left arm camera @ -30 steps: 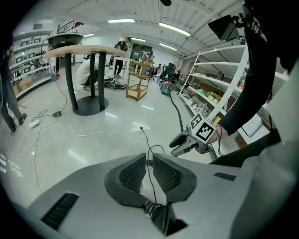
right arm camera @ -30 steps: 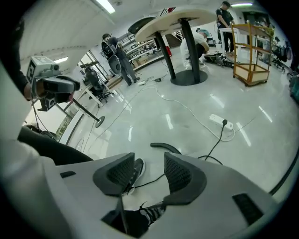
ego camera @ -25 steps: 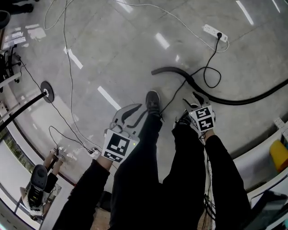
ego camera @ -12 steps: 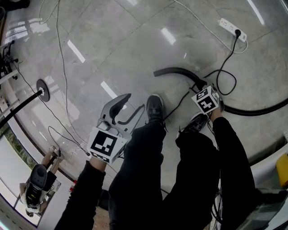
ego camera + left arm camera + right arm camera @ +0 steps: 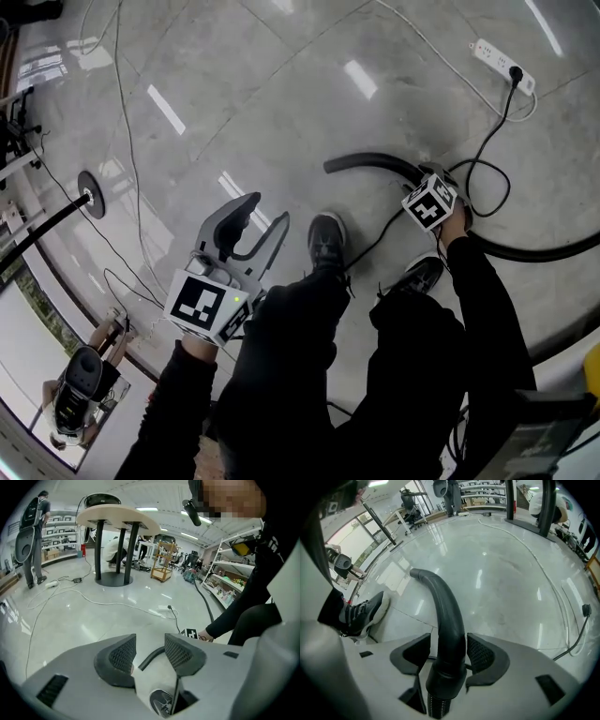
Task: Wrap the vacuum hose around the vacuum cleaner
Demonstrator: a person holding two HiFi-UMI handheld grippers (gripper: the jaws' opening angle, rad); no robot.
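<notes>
The black vacuum hose (image 5: 370, 161) lies in a curve on the glossy floor and runs off to the right. My right gripper (image 5: 427, 187) is down over it where the rigid curved end meets the ribbed part. In the right gripper view, that curved end (image 5: 440, 602) runs up between the open jaws of the right gripper (image 5: 449, 653), with a slim gap at the left pad. My left gripper (image 5: 261, 214) hovers above the floor beside the left shoe. The left gripper's (image 5: 150, 651) jaws have just been opening and nothing is between them. No vacuum cleaner body shows.
My shoes (image 5: 326, 239) (image 5: 420, 274) stand just below the hose. A white power strip (image 5: 497, 54) with a black cord (image 5: 487, 178) lies at the far right. Thin white cables (image 5: 122, 141) cross the floor at left by a round stand base (image 5: 94, 192). A table (image 5: 117, 522) and shelves (image 5: 234, 573) stand farther off.
My right gripper has gone from beside the right shoe down onto the hose, which now sits between its jaws. The left gripper has sunk toward the floor and its jaws stand wider.
</notes>
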